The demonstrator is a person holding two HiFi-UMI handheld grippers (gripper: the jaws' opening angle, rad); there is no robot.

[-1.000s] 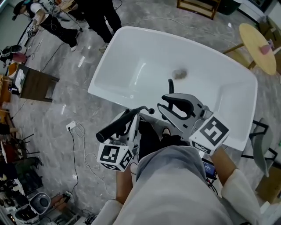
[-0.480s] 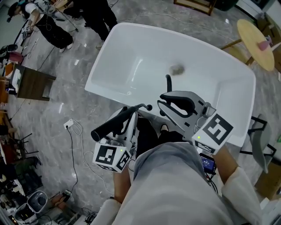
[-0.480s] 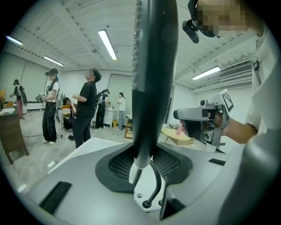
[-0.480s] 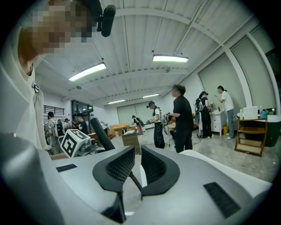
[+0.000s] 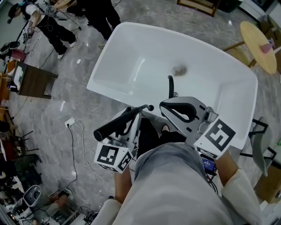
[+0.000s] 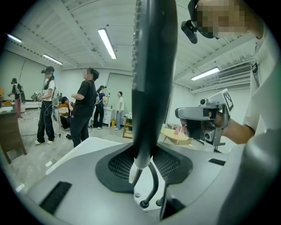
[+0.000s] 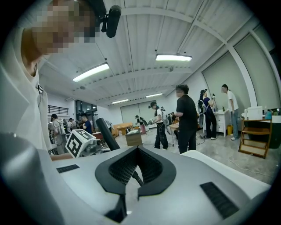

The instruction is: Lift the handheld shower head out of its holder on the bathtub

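The black shower head wand (image 5: 118, 124) is out of its holder. It lies across my left gripper (image 5: 131, 116), which is shut on it near the tub's near rim. In the left gripper view the wand (image 6: 153, 66) stands upright between the pads, and its black hose (image 6: 153, 184) hangs below. A black curved fitting (image 5: 170, 85) stands on the white bathtub (image 5: 131, 39) rim. My right gripper (image 5: 163, 105) hovers just right of the wand, with its tips together and nothing in them. The right gripper view shows its pads (image 7: 118, 169) bare, and the wand (image 7: 107, 134) off to the left.
Several people (image 5: 94, 13) stand on the grey floor beyond the tub's far left corner. A brown stool (image 5: 35, 83) is at the left and a round wooden table (image 5: 259, 44) at the upper right. A cable and socket (image 5: 72, 127) lie on the floor by the tub.
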